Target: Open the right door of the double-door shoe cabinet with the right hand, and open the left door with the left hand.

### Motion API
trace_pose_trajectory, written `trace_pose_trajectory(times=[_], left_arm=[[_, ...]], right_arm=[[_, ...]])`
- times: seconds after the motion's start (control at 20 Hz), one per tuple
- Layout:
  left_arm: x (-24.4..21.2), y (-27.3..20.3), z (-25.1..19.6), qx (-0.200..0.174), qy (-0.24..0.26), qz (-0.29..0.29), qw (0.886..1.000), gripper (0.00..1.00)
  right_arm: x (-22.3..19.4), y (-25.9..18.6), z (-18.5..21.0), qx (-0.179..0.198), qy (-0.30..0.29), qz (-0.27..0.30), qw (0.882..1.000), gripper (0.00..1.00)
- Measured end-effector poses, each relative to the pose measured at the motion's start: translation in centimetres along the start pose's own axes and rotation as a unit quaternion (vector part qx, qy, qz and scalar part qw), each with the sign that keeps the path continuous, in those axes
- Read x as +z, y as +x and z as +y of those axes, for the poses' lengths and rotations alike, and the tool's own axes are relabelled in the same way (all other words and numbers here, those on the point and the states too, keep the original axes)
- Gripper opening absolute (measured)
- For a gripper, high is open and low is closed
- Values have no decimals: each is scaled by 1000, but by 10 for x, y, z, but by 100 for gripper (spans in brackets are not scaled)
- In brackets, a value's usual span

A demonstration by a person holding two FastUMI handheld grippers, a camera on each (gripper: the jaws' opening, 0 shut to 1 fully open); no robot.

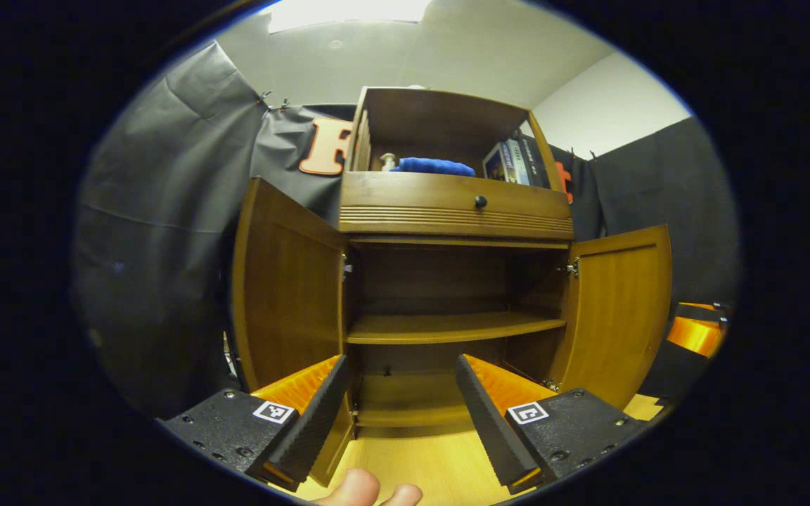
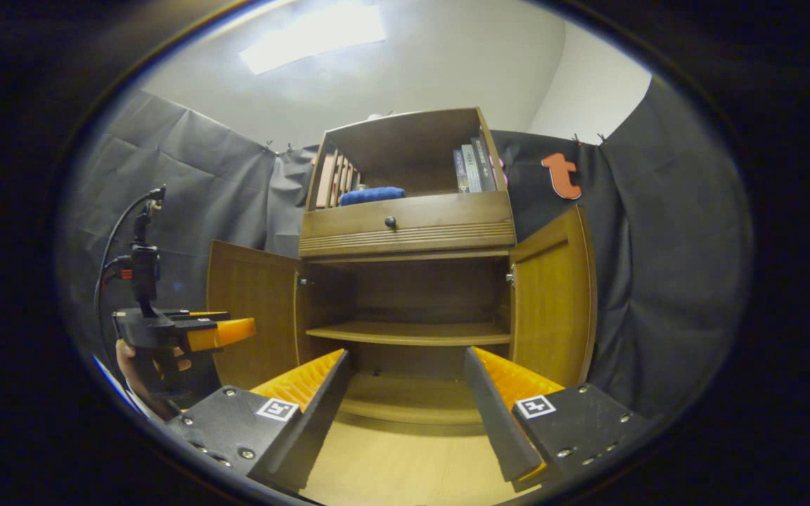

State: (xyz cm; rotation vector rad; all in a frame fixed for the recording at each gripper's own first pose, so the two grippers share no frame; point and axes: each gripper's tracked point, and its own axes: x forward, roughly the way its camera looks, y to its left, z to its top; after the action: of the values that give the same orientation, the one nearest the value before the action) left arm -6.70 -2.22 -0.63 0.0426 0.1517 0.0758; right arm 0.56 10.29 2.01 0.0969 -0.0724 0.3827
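- While your left tool [image 1: 398,411] and right tool [image 2: 405,414] both sit with jaws spread and nothing between them, neither touches the cabinet.
- Ahead of the left tool, the left door [image 1: 285,288] stands swung out on its left, its lower edge just beside the left finger.
- Ahead of the right tool, the right door [image 2: 553,295] stands swung out on its right, apart from the fingers.
- Both doors look fully open, exposing the shelf [image 2: 408,334]; I judge the task done.
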Motion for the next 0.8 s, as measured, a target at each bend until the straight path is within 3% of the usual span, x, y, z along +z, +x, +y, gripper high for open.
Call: trace_pose_trajectory(times=[0.1, 0.15, 0.5, 0.7, 0.75, 0.8], left_arm=[[-11, 0, -12, -1, -3, 10, 1000, 95], [-9, 1, -21, -7, -1, 3, 1000, 90], [-13, 17, -40, -16, -32, -12, 999, 89], [-17, 29, -56, -26, -24, -7, 999, 99], [-16, 31, -59, -29, -22, -10, 999, 90], [-13, 33, -61, -29, -20, -13, 999, 90]], right_arm=[[-4, 10, -4, -9, 3, 2, 1000, 96], [-8, 16, -9, -18, 2, 5, 1000, 96], [-42, 48, -17, -24, 1, 33, 999, 96], [-49, 60, -21, -28, 12, 28, 999, 95], [-51, 64, -23, -30, 15, 29, 999, 95], [-56, 69, -23, -31, 13, 33, 999, 96]])
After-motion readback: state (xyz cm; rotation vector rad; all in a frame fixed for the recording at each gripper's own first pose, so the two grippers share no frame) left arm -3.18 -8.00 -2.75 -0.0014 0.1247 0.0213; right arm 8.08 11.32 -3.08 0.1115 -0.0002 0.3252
